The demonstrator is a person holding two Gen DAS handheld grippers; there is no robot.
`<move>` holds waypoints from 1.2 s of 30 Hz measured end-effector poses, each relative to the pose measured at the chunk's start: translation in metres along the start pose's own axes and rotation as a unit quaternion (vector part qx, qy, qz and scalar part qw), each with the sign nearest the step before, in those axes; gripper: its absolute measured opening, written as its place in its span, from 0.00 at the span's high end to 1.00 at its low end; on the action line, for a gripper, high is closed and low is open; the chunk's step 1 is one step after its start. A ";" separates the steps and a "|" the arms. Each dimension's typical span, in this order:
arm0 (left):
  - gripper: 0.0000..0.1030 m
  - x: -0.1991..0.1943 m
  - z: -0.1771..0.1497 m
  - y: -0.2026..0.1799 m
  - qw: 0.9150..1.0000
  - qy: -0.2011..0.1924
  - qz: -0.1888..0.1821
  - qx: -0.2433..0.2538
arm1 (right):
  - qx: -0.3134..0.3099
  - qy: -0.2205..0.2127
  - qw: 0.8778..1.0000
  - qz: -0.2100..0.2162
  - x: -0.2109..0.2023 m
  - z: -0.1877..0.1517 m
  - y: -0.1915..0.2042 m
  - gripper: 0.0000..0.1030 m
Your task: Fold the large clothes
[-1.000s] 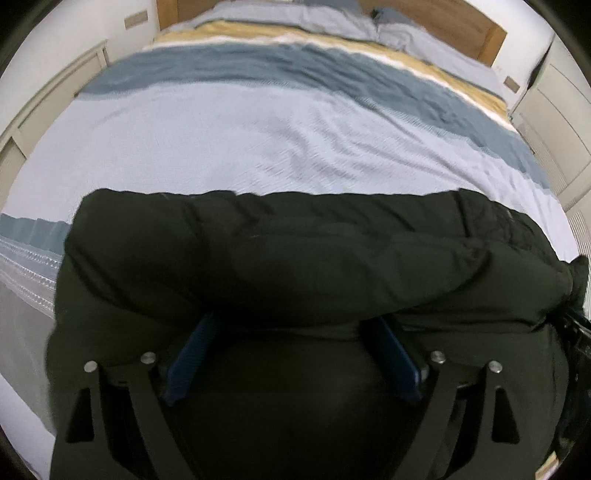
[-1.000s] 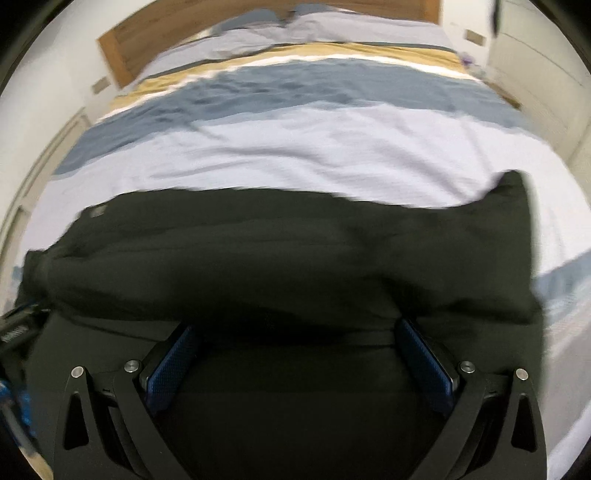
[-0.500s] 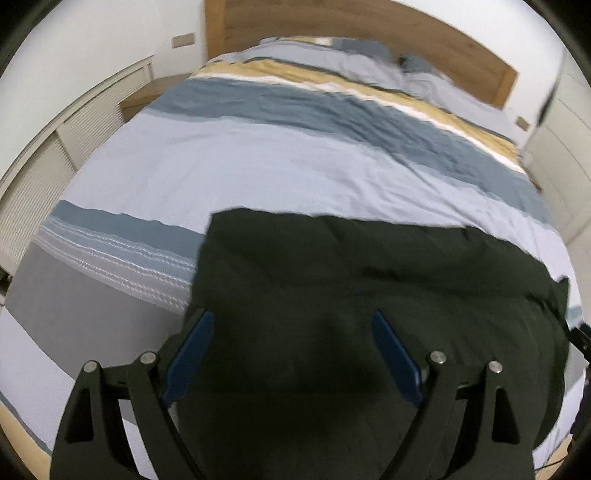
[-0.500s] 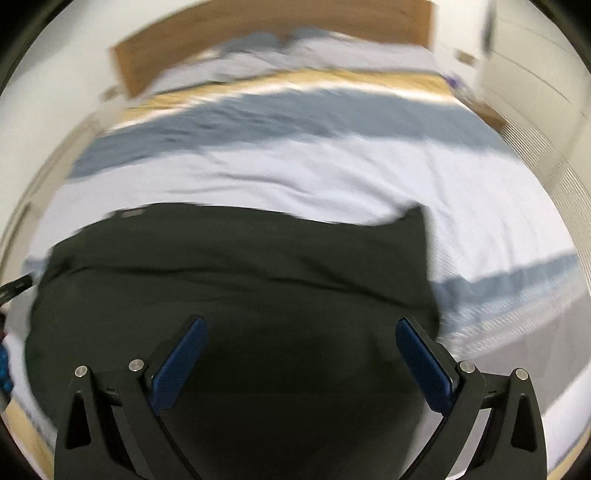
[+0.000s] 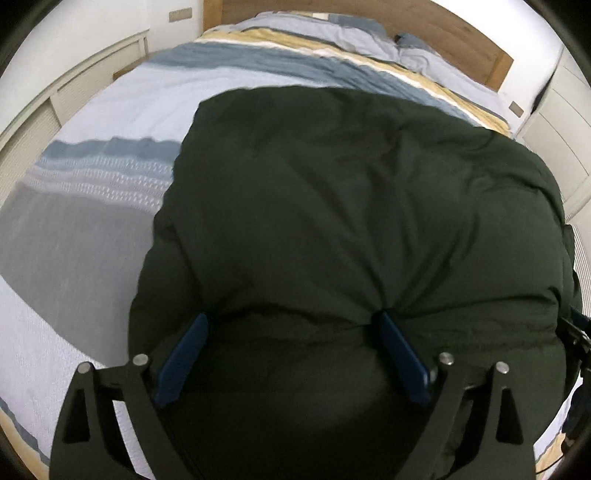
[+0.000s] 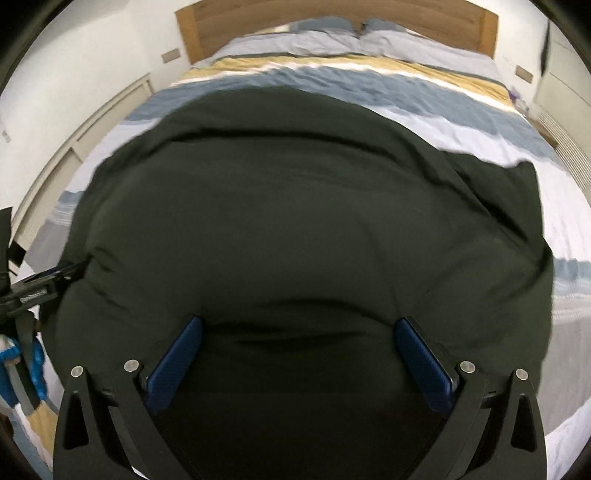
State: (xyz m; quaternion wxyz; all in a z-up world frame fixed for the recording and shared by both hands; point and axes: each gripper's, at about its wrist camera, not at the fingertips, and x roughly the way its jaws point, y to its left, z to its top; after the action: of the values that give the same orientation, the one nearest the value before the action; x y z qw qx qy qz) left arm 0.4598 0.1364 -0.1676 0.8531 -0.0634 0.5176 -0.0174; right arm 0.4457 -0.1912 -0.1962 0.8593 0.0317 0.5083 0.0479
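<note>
A large dark padded garment (image 5: 351, 206) lies bulging on the striped bed, filling most of both views; it also shows in the right wrist view (image 6: 303, 221). My left gripper (image 5: 291, 325) is open, its blue pads (image 5: 183, 354) spread wide, with the garment's near edge bulging between them. My right gripper (image 6: 299, 328) is open too, its pads (image 6: 423, 362) wide apart over the near edge of the garment. The fingertips press into or sit under the fabric; no pinch shows. The left gripper's body (image 6: 40, 288) shows at the left edge of the right wrist view.
The bed (image 5: 122, 96) has a quilt with blue, white and yellow stripes and a grey band (image 5: 74, 251) at the left. Pillows (image 6: 332, 33) and a wooden headboard (image 6: 258, 18) lie at the far end. Low white cabinets (image 5: 33, 122) run along the left wall.
The garment now rises higher and fuller in both views, covering more of the bed. Both cameras sit closer to it. Both grippers stay wide open throughout.
</note>
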 end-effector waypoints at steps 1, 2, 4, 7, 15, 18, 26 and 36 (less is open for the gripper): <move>0.08 -0.001 -0.002 0.002 1.000 0.004 0.003 -0.001 | 0.001 0.002 1.000 -0.003 0.002 -0.001 -0.005 0.02; 0.07 -0.003 -0.006 0.005 1.000 0.005 0.004 -0.001 | 0.006 0.006 1.000 -0.008 0.002 -0.004 -0.015 0.02; 0.07 -0.005 -0.010 0.006 1.000 0.009 0.007 0.004 | 0.015 0.014 1.000 -0.021 -0.001 -0.009 -0.029 0.02; 0.07 -0.013 -0.015 0.010 1.000 0.013 0.014 0.001 | 0.019 0.031 0.998 -0.056 0.000 -0.018 -0.049 0.02; 0.08 -0.051 -0.043 -0.017 0.998 -0.037 -0.050 0.031 | 0.053 0.013 0.997 -0.055 -0.040 -0.026 -0.066 0.02; 0.08 -0.035 -0.052 -0.019 0.998 -0.033 -0.038 0.042 | 0.035 0.000 0.999 -0.005 -0.044 -0.033 -0.036 0.02; 0.08 -0.052 -0.036 -0.008 0.998 -0.056 -0.012 0.039 | 0.045 0.029 0.997 -0.056 -0.025 -0.050 -0.060 0.02; 0.08 -0.012 0.060 -0.036 0.995 -0.076 -0.002 0.059 | 0.029 -0.052 0.998 -0.002 -0.016 0.040 -0.027 0.02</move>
State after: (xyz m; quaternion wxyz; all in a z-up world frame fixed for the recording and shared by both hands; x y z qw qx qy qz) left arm 0.5089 0.1077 -0.1255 0.8921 -0.0152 0.4494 -0.0451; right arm 0.4746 -0.2197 -0.1656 0.8833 0.0581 0.4642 0.0297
